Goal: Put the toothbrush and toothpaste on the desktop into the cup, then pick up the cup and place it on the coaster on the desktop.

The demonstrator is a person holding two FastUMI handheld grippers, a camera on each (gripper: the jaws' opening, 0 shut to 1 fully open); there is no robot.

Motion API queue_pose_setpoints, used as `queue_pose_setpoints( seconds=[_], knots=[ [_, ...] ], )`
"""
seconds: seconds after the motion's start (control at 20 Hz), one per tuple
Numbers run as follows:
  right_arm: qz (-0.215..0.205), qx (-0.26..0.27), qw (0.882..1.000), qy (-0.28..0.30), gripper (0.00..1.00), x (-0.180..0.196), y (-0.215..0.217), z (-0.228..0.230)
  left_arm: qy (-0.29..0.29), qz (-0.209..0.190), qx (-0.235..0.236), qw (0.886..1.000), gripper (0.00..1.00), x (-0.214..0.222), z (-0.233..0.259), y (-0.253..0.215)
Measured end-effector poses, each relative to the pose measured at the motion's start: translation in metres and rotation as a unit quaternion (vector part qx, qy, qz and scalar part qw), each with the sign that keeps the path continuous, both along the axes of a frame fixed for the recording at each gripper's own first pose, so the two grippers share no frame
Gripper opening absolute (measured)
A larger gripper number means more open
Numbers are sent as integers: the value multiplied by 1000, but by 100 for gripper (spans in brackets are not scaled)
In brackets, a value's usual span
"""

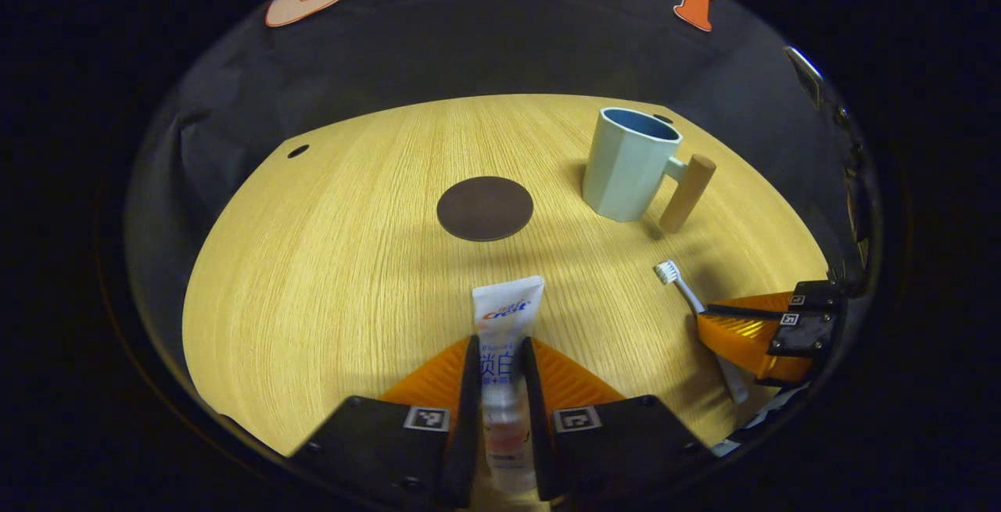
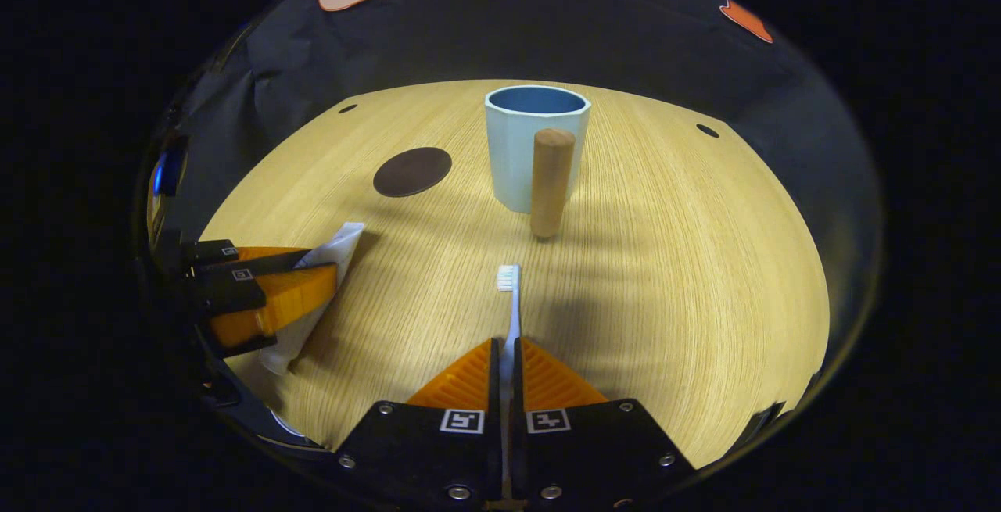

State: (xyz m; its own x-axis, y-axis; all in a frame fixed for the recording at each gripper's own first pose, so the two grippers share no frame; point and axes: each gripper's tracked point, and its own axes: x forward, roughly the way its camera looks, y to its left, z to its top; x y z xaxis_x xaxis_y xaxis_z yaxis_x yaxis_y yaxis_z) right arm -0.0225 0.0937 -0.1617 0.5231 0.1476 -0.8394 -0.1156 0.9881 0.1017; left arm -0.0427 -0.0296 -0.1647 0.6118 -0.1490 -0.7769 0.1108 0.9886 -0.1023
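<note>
In the left gripper view, the toothpaste (image 1: 504, 340) is clamped between both fingers of the left tool (image 1: 500, 356), its crimped end pointing to twelve o'clock over the wooden bench (image 1: 328, 262). The dark round coaster (image 1: 485, 208) lies just beyond it at twelve. The pale blue cup (image 1: 629, 164) stands upright at one o'clock, its wooden handle (image 1: 687, 193) turned to the right. At three o'clock the right tool (image 1: 739, 324) is seen closed on the toothbrush (image 1: 679, 281).

In the right gripper view, the toothbrush (image 2: 510, 305) is pinched between narrow fingers of the right tool (image 2: 507, 356), bristles toward twelve. The cup (image 2: 525, 145) stands straight ahead, the coaster (image 2: 412, 171) at eleven, well apart from it. At nine o'clock the left tool (image 2: 301, 281) is seen holding the toothpaste (image 2: 332, 250).
</note>
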Motion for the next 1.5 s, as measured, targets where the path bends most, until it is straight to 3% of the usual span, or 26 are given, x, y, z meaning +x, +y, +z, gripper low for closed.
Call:
queue_pose_setpoints(
  seconds=[0.05,0.2,0.25,0.3,0.9,0.95,1.0,1.25,1.5],
  knots=[
    [-1,8,1000,1,5,0,1,-1,0,-1,-4,1000,28,-2,1,1],
    [-2,25,1000,-5,5,2,4,0,-6,16,-16,1000,28,1,2,8],
    [-3,29,1000,-11,5,3,5,1,-5,18,-23,1000,21,-1,7,9],
    [-3,32,999,-16,5,5,5,3,-4,21,-29,999,20,-3,9,10],
    [-23,90,988,-122,4,31,-5,54,-64,41,-74,994,19,6,42,20],
    [-23,96,987,-129,4,32,-5,62,-57,43,-73,995,10,9,36,19],
    [-26,102,985,-137,4,33,-6,69,-61,43,-76,994,8,8,41,20],
    [-25,119,976,-180,4,44,-10,94,-74,25,-68,995,8,2,48,17],
    [-25,128,962,-241,4,58,-17,126,-101,40,-82,991,8,4,65,23]
  ],
)
